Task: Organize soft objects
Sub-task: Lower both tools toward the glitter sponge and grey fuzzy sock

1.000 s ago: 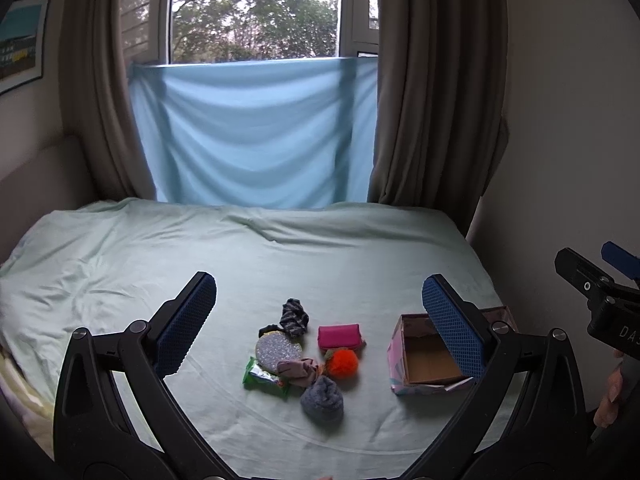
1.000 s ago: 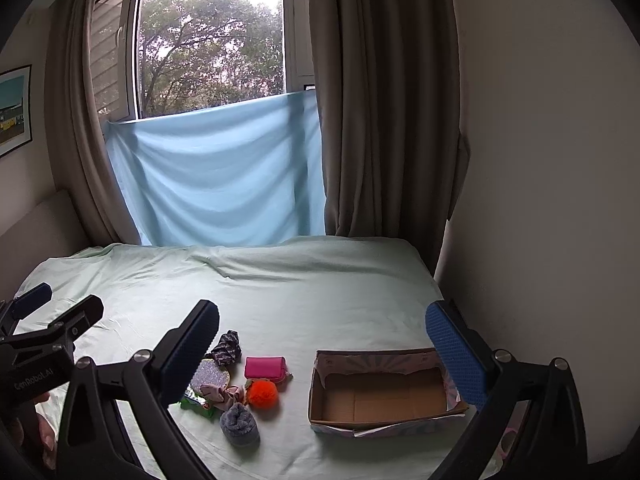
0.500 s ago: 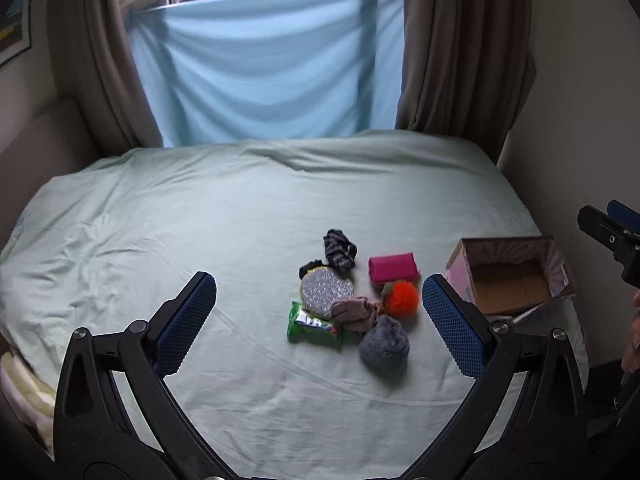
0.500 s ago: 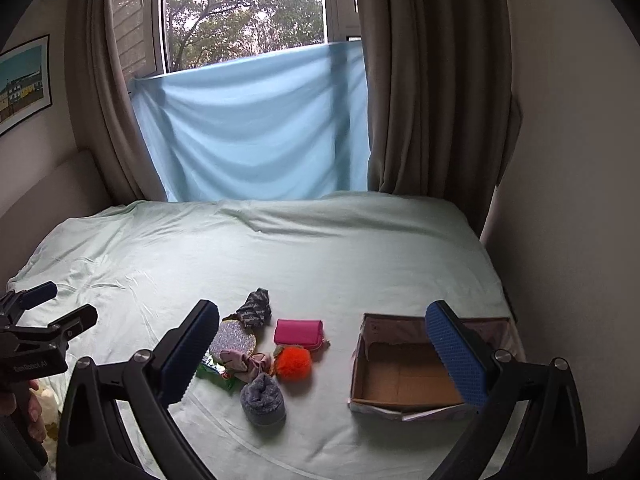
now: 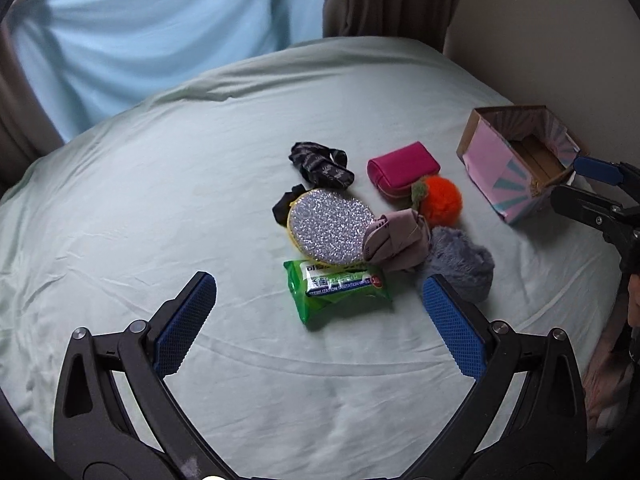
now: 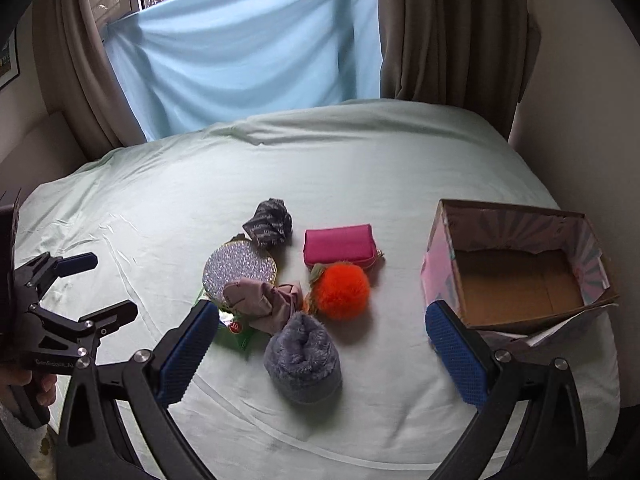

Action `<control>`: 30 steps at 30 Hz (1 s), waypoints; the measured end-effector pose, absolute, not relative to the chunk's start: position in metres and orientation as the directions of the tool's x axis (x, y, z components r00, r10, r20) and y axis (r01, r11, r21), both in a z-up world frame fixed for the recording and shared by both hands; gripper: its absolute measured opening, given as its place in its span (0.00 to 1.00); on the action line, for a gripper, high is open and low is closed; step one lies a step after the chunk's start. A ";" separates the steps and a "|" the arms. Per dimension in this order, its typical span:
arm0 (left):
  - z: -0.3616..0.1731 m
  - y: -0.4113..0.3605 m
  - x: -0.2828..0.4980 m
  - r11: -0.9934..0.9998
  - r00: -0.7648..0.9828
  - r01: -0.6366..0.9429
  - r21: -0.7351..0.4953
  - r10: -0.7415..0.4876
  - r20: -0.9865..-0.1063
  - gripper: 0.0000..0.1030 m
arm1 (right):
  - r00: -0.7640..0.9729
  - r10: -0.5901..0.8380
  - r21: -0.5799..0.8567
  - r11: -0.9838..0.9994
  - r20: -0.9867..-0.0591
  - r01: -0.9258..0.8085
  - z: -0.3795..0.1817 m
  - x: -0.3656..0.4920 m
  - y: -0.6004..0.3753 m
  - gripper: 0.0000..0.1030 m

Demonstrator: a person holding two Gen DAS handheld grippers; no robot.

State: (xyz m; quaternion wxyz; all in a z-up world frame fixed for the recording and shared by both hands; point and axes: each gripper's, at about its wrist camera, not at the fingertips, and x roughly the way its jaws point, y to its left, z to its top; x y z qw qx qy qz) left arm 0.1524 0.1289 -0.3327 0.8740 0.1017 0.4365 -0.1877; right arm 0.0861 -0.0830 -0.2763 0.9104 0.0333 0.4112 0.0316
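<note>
Both grippers hang over the bed [image 6: 360, 152] with their blue-padded fingers spread wide and nothing between them. The left gripper [image 5: 316, 330] is low over the pale green sheet, its open span facing the green wipes packet [image 5: 338, 286], which lies flat just ahead of the fingertips. The right gripper [image 6: 320, 344] sits a little further to the right, its gap framing the grey fluffy sock [image 6: 304, 356] on the sheet.

The soft things lie in one small heap near the middle of the bed. A round glittery pad [image 5: 330, 226] rests partly on the top edge of the wipes packet, and a crumpled mauve cloth [image 5: 394, 240] lies over its right side. The grey fluffy sock touches that cloth on the right. An orange pompom [image 6: 340, 290] sits just behind the sock and against the pink zip pouch [image 6: 340, 244]. A dark patterned scrunchie [image 6: 270, 222] lies furthest back, just beside the glittery pad, and a small black piece [image 5: 285, 206] peeks from behind the pad's left edge.

Well to the right of the heap, by the bed's edge near the wall, stands an open cardboard box [image 6: 436, 276] with pink and blue patterned sides; its brown floor is bare. Light blue cloth [image 6: 248, 40] hangs across the window between brown curtains [image 6: 448, 28]
</note>
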 end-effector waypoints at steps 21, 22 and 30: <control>-0.442 0.083 0.263 0.758 0.488 0.649 0.070 -0.344 -0.802 0.94 | 0.558 0.091 0.067 0.996 -0.825 -0.064 -0.412 0.128 -0.056 0.86; -0.444 0.079 0.264 0.751 0.488 0.656 0.075 -0.346 -0.802 0.94 | 0.557 0.092 0.066 0.996 -0.825 -0.066 -0.413 0.129 -0.056 0.86; -0.451 0.049 0.242 0.628 0.517 0.747 0.218 -0.342 -0.785 0.94 | 0.533 0.096 0.051 0.994 -0.841 -0.098 -0.424 0.131 -0.049 0.80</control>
